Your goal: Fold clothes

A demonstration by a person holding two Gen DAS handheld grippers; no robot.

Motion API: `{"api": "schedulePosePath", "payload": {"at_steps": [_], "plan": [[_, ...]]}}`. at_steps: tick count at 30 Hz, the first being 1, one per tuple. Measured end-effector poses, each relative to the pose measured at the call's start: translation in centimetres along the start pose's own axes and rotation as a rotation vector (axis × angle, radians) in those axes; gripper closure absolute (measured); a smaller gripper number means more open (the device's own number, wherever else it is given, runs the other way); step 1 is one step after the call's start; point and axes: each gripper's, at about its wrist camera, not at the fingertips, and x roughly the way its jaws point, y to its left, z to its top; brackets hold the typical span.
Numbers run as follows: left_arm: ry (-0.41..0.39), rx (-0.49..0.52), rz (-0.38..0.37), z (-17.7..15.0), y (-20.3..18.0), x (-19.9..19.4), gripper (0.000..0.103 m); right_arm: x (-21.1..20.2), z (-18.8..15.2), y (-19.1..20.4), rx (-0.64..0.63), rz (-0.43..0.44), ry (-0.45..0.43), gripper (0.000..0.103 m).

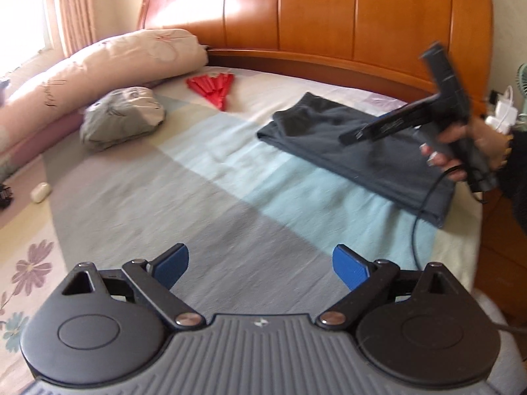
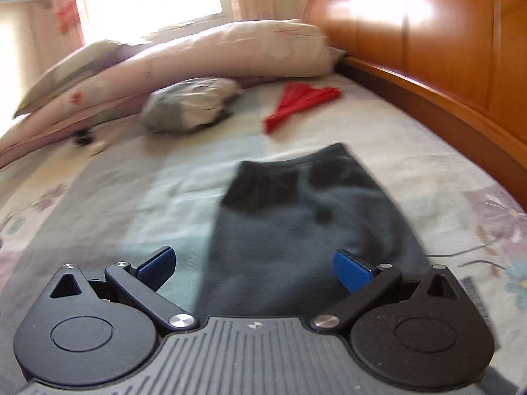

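A dark grey folded garment lies flat on the bed at the right, near the headboard; it also shows in the right wrist view, blurred. My left gripper is open and empty, held above the striped sheet well short of the garment. My right gripper is open and empty, hovering over the near end of the garment. In the left wrist view the right gripper is seen from the side in a hand above the garment's right part.
A wooden headboard runs along the back. A rolled pink quilt, a grey bundle and a red folded fan lie at the far left. A cable hangs from the right gripper over the bed edge.
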Motion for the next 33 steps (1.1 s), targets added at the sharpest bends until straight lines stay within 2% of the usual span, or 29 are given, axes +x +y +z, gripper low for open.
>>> {"api": "schedulePosePath", "payload": {"at_steps": [2, 3, 6, 10, 15, 19, 21, 29, 33], "plan": [[-0.007, -0.004, 0.011, -0.1, 0.0, 0.0, 0.009, 1.5, -0.6, 0.8, -0.051, -0.026, 0.067, 0.0], [-0.01, -0.006, 0.016, -0.2, 0.0, -0.1, 0.009, 1.6, -0.8, 1.3, -0.083, -0.041, 0.068, 0.0], [-0.02, -0.012, 0.032, -0.3, 0.0, -0.1, 0.009, -0.3, -0.4, 1.8, -0.027, -0.046, 0.078, 0.0], [-0.061, 0.001, 0.023, -0.4, -0.6, -1.1, 0.005, -5.6, -1.6, 2.1, 0.098, -0.044, 0.008, 0.0], [-0.077, -0.022, -0.021, -0.5, -1.9, -2.2, 0.004, -11.1, -4.7, 3.9, 0.166, -0.117, 0.013, 0.0], [-0.086, -0.015, -0.045, -0.5, -3.2, -3.5, 0.004, -13.7, -7.0, 5.5, 0.233, -0.194, 0.055, 0.0], [-0.069, -0.013, -0.088, -0.5, -3.8, -4.1, 0.004, -14.8, -7.9, 6.2, 0.266, -0.23, 0.073, 0.0], [-0.059, -0.087, -0.128, -0.8, -5.6, -5.1, 0.004, -18.6, -8.7, 9.5, 0.288, -0.366, 0.072, 0.0], [-0.066, -0.073, -0.124, -0.8, -6.7, -5.8, 0.004, -19.9, -8.9, 10.9, 0.285, -0.413, 0.078, 0.0]]}}
